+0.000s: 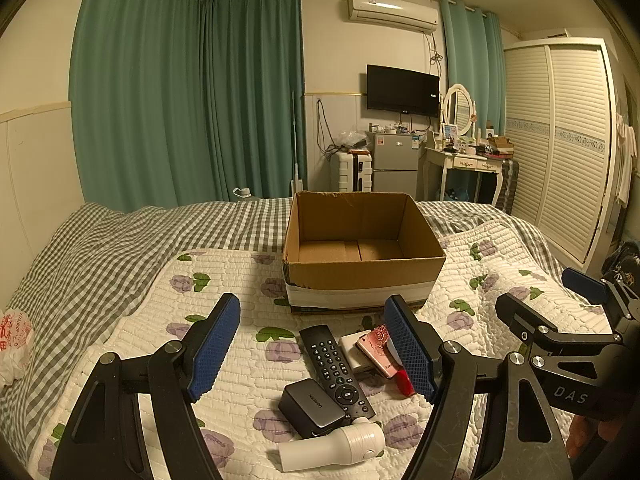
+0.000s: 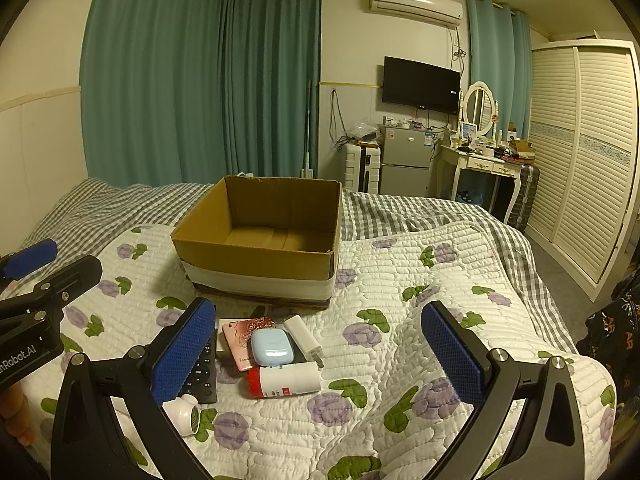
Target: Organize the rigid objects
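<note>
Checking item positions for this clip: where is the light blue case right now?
In the right wrist view the light blue case lies on the quilt in front of the cardboard box, atop the pink phone, behind the red-capped bottle.

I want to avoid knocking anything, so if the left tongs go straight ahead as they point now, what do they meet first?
Probably the cardboard box: its near wall sits dead ahead of the open left tongs. The remote lies lower, likely passing underneath, though depth is unclear.

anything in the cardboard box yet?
No: the cardboard box shows only its bare floor, and the remote control and the other items lie on the quilt in front.
</note>
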`<state>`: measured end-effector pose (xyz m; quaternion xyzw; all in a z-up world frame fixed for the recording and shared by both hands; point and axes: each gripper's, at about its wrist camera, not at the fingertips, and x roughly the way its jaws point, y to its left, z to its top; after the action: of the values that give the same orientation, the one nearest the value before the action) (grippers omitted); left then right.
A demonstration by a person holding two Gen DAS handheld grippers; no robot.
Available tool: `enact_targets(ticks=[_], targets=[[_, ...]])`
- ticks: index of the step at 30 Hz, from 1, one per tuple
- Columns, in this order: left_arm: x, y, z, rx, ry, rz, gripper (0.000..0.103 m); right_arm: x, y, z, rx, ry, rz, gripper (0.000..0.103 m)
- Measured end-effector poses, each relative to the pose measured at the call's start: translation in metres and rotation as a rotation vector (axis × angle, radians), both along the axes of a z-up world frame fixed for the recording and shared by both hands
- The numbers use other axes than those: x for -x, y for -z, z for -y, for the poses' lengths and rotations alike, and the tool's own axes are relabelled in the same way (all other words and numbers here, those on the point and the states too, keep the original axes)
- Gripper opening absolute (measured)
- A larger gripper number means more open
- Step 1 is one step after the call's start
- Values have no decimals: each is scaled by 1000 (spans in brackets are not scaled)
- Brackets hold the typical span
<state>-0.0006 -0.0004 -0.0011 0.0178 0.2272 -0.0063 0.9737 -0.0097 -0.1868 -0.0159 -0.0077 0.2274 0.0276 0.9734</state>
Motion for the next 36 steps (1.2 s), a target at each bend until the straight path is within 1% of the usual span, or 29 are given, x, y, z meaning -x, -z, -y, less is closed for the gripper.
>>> enact_targets(ticks=[14,18,27,31,35,36], targets=[[0,0,0,0,0,0,77,0,0,-1,0,-2,-3,103],[1,1,-2,0,-1,0,77,3,5,-8,4,-7,-5,103],[1,2,-5,4,-11,-6,77,-1,3,-5,2,-30,-28,103],[-8,6,-4,7,-23,-29,77,-7,-1,-3,13,-58,-47,103],[-23,17,-6,-2,-43,-76,77,-26,-1,2,64,-97,-89,103],[-28,22,-7,-5,-50,-90,77,-34,1,4,72,-110,-112,103]])
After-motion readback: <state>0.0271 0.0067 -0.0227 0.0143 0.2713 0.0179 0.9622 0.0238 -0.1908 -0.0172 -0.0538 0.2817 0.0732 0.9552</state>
